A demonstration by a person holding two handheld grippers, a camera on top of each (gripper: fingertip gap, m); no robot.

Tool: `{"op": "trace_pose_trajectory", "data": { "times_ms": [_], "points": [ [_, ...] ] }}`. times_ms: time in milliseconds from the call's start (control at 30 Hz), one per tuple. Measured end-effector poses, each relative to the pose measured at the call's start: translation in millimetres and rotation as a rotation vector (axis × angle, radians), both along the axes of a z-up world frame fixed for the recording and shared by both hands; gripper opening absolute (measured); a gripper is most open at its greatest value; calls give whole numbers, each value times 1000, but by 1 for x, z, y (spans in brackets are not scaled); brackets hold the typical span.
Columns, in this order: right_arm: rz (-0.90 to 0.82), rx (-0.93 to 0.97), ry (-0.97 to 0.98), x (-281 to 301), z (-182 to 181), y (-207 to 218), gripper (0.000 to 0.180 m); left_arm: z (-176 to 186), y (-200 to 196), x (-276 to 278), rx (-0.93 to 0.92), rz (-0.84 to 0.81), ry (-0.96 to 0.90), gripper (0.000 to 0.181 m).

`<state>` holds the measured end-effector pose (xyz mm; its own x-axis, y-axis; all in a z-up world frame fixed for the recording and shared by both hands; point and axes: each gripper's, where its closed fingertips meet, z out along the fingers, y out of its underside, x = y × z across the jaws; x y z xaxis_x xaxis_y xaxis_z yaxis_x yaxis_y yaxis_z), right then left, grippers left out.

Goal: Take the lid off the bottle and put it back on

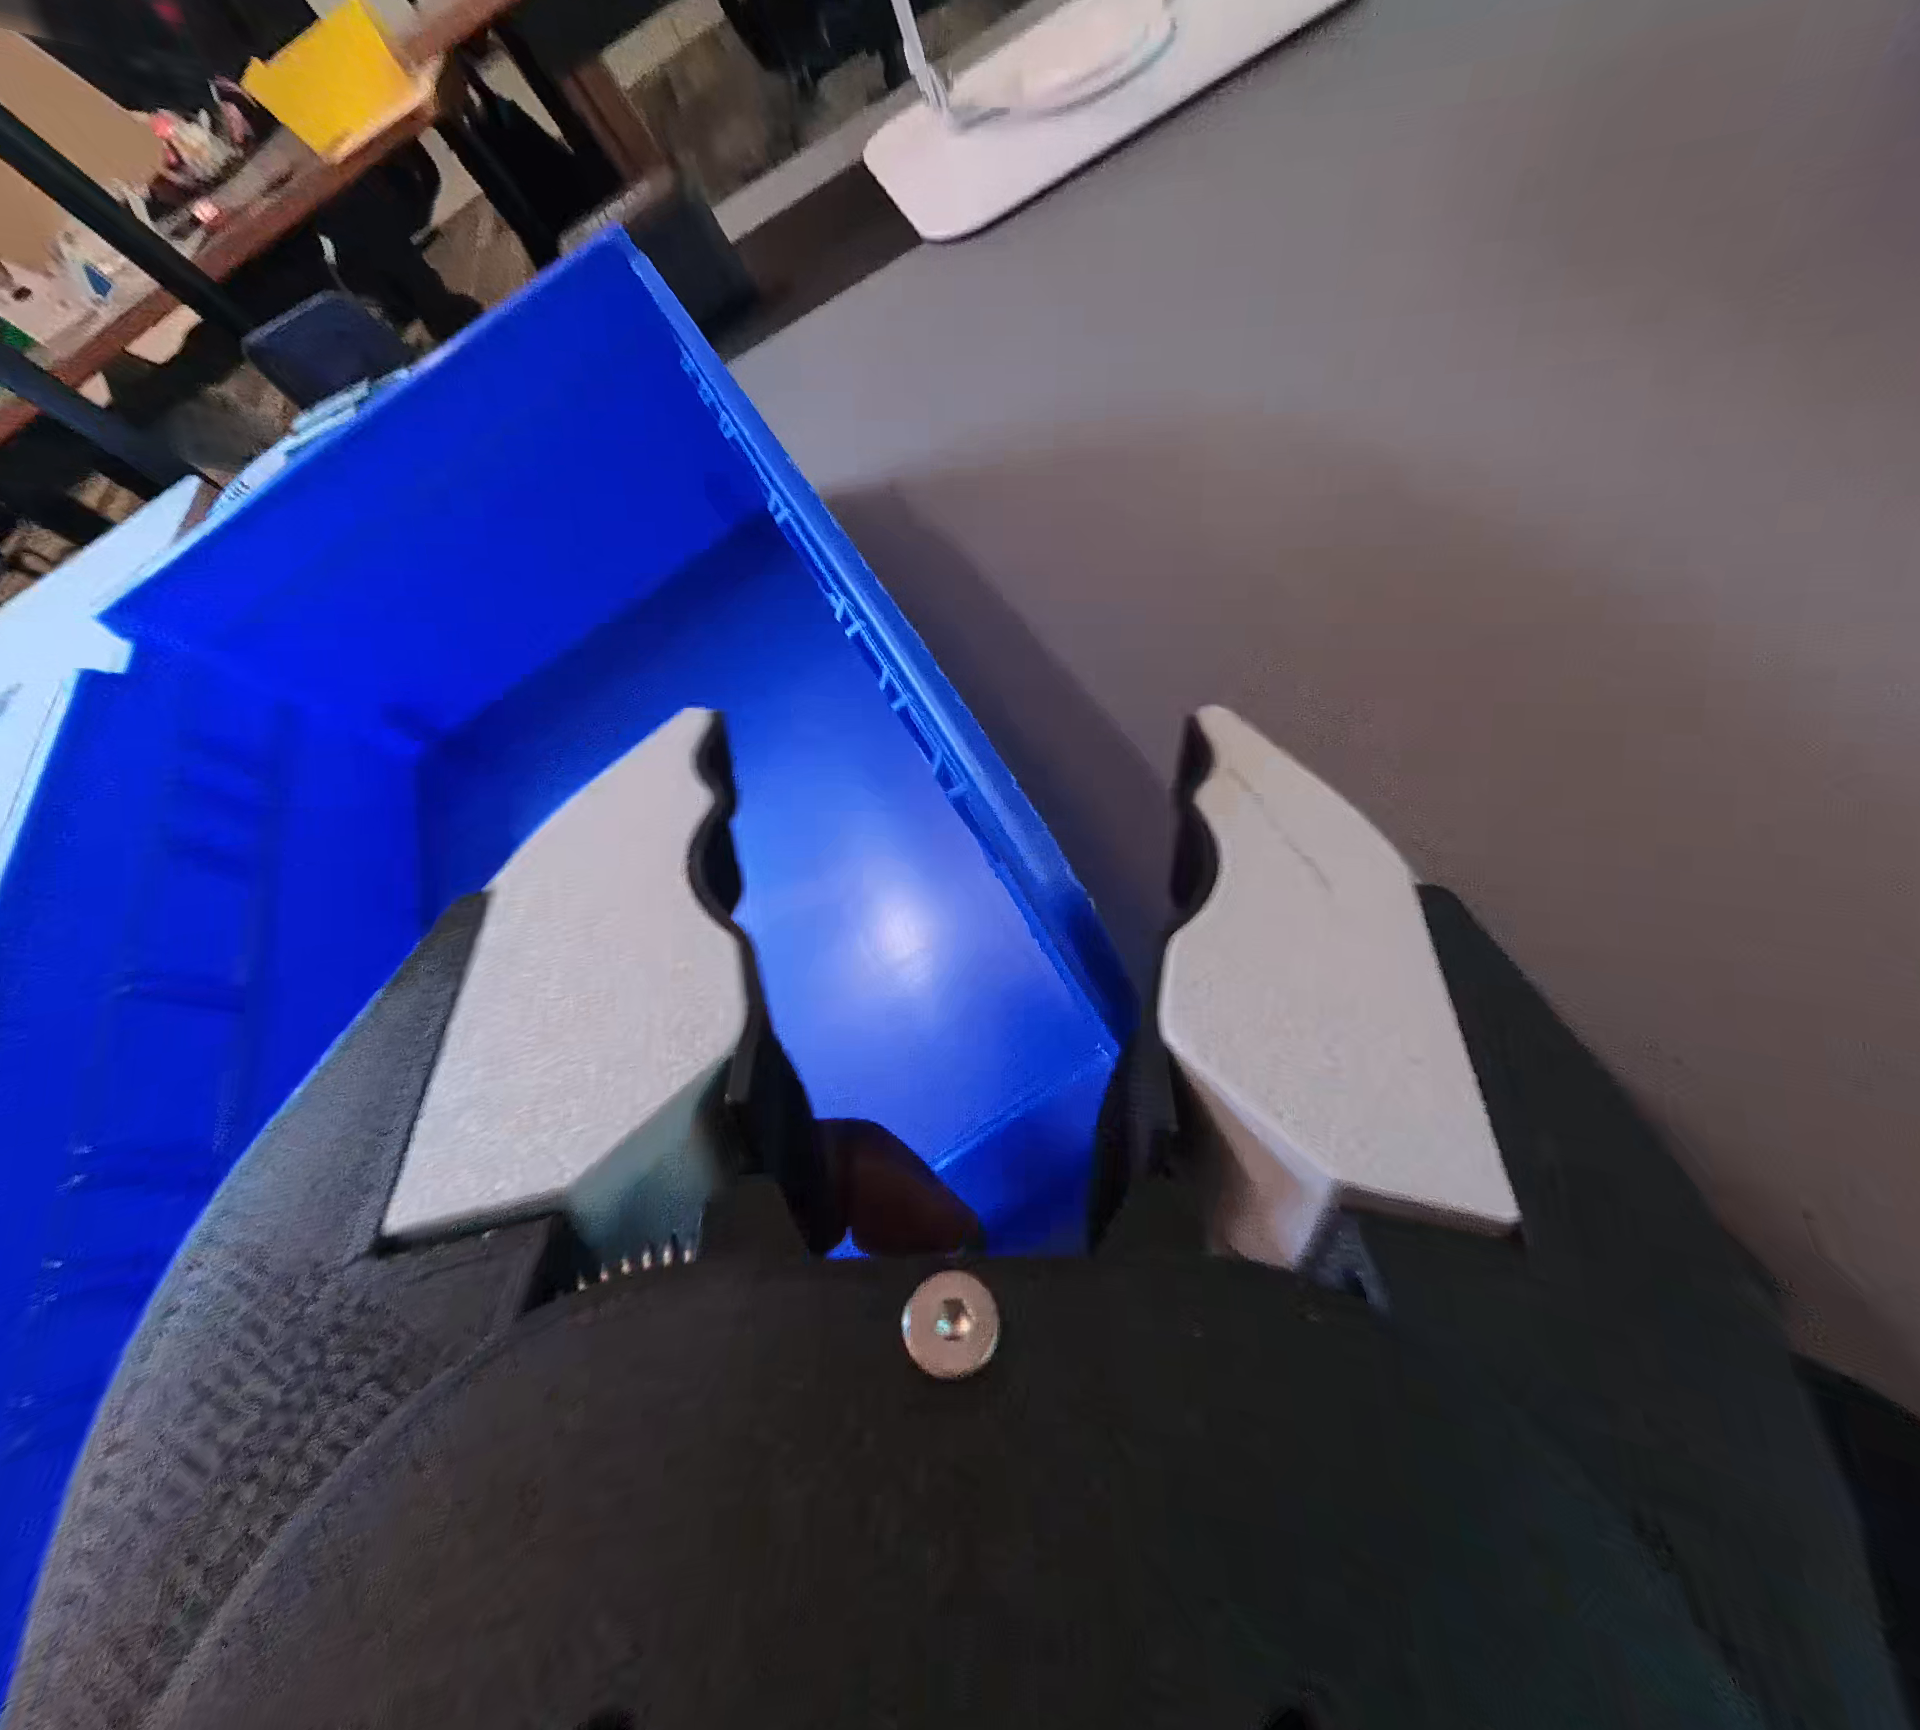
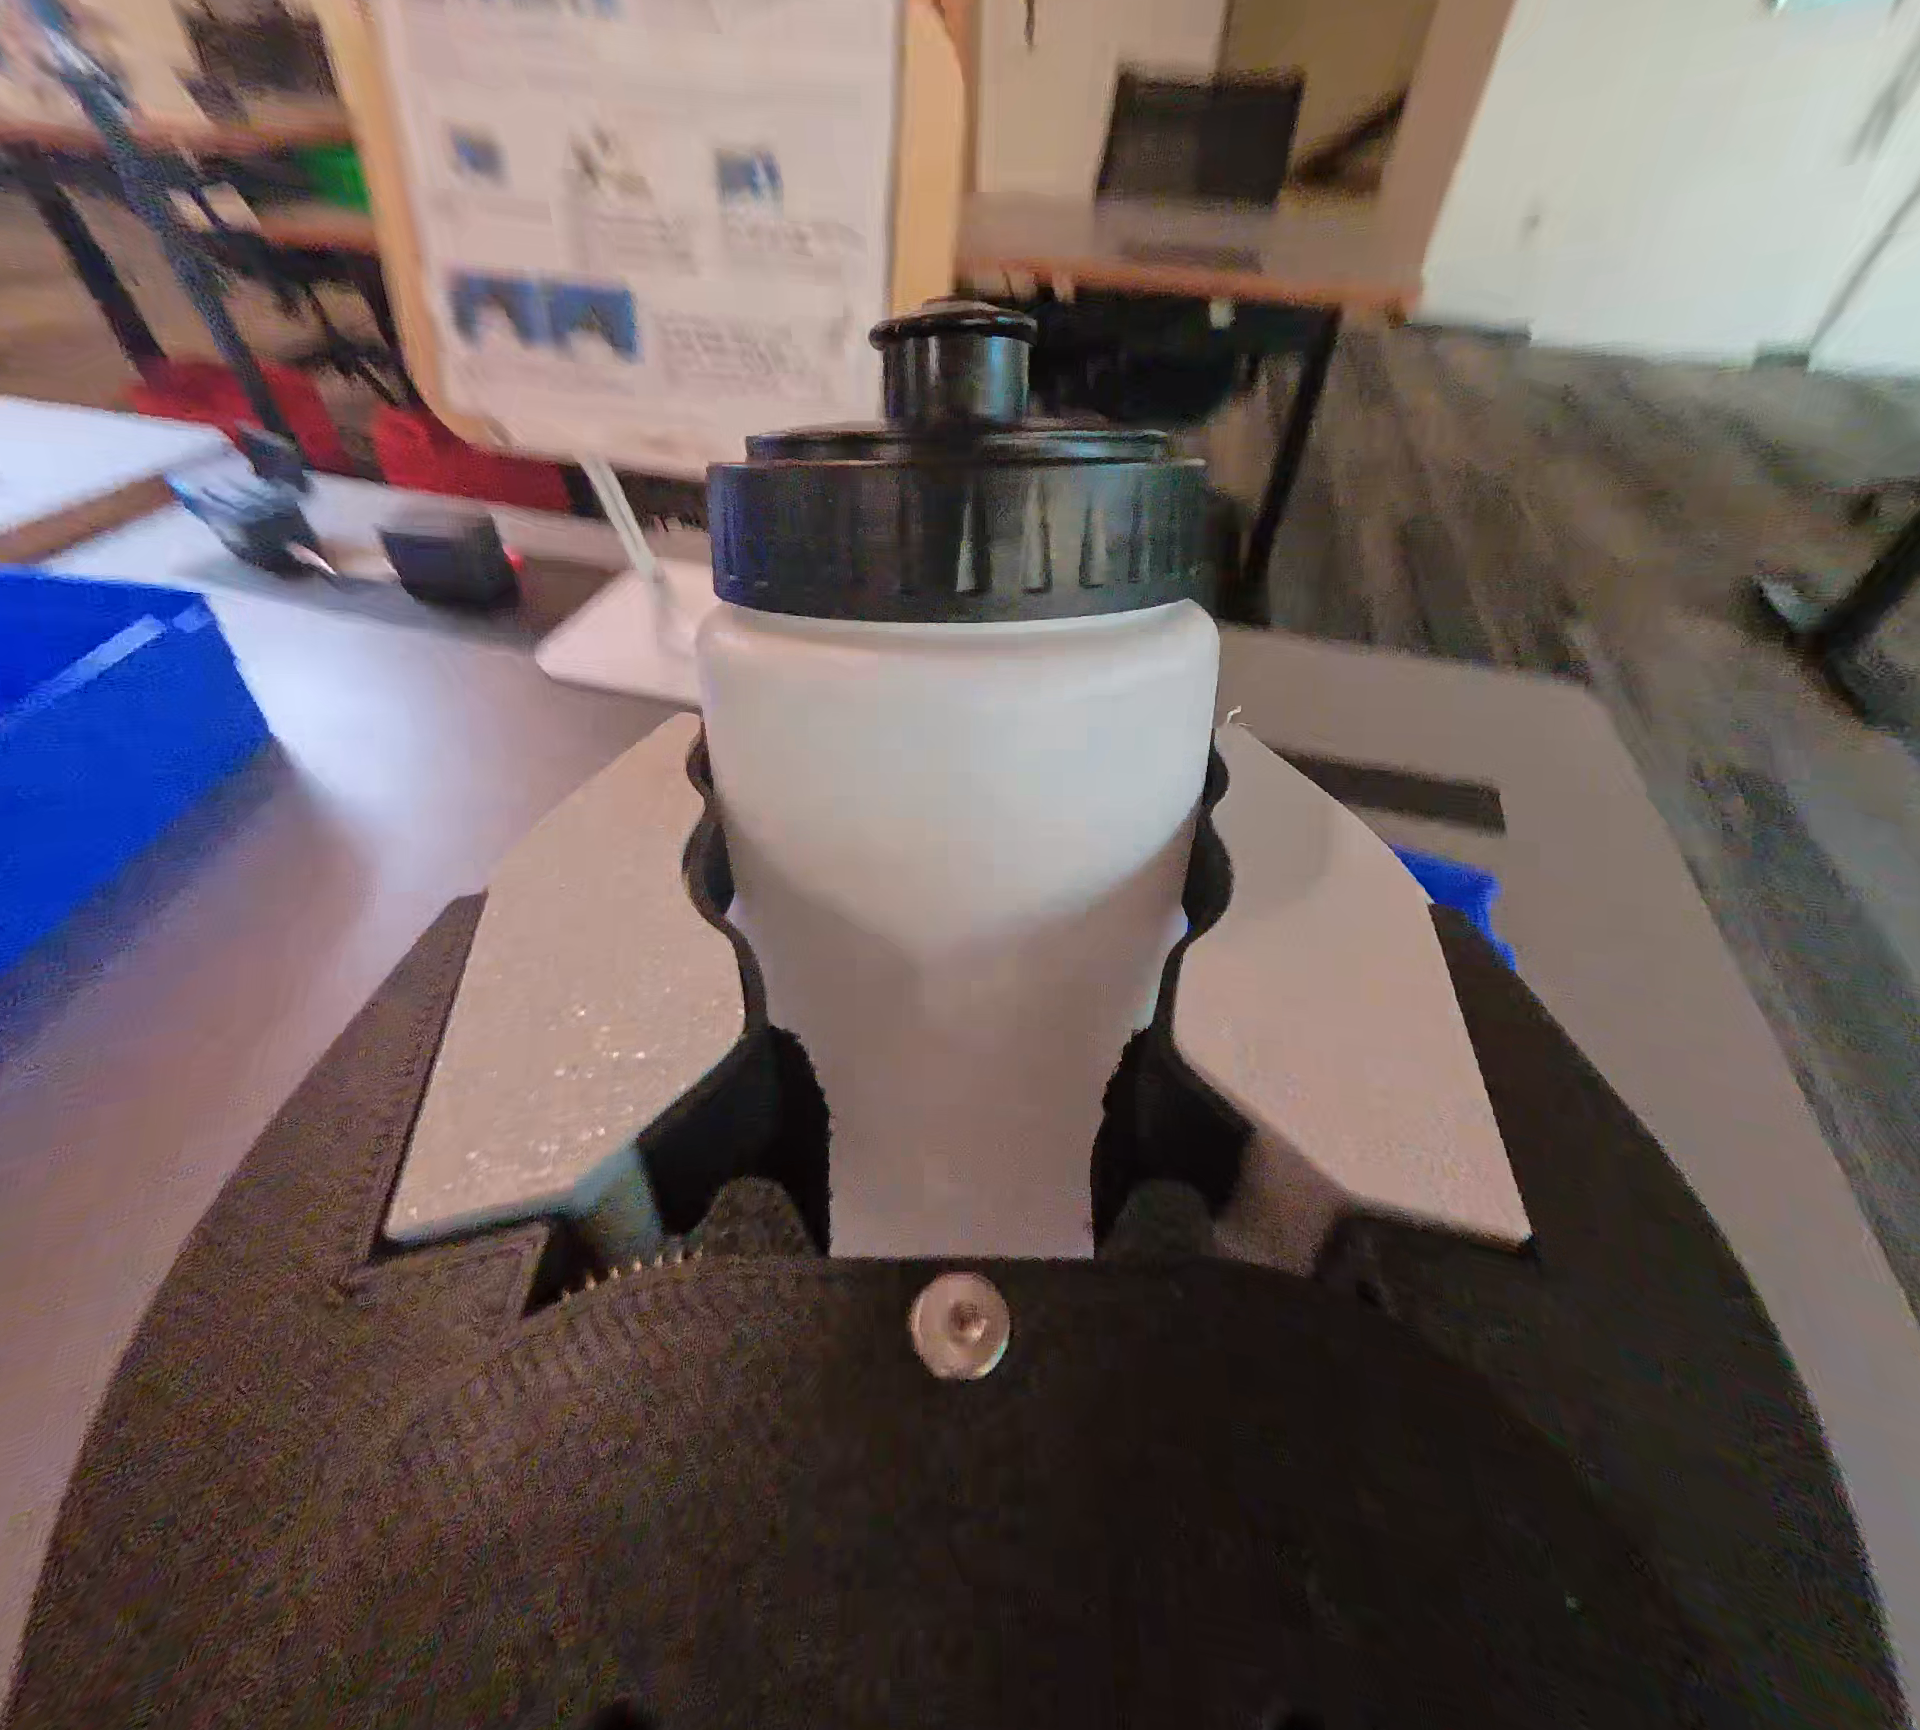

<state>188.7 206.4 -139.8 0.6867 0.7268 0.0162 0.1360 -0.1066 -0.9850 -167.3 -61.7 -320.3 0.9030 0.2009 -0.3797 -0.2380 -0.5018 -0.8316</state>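
Bottle [image 2: 956,807] sits upright, clamped at its white body in the right claw [image 2: 956,745], leaving the black lid [image 2: 956,527] exposed and on. Left claw [image 1: 951,745] gapes empty over the blue bin [image 1: 499,600] beside the tabletop [image 1: 1455,433], apparently free to twist.

White plastic bottle [image 2: 956,797] sits btwn right gripper [image 2: 956,745] fingers, black ribbed screw lid [image 2: 956,527] on top. Blue plastic bin [image 2: 104,745] on grey table [image 2: 395,745], left of bottle; left gripper [image 1: 951,745] over bin's right wall.
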Motion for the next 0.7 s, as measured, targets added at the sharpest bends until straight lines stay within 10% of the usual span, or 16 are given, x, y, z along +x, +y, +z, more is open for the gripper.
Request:
{"op": "trace_pose_trajectory", "data": {
  "times_ms": [300, 467, 700],
  "points": [
    [-122, -470, -589, 16, -175, 65, 89, -12, 3, 4, -36, 19, -10, 40],
    [-110, -341, -411, 8, -150, 59, 116, -8, -6, -10, 6, 90, -21, 21],
    [66, -45, -122, -3, -91, -38, 109, 17, -11, -18, 127, 99, 73, 33]
  ]
}}
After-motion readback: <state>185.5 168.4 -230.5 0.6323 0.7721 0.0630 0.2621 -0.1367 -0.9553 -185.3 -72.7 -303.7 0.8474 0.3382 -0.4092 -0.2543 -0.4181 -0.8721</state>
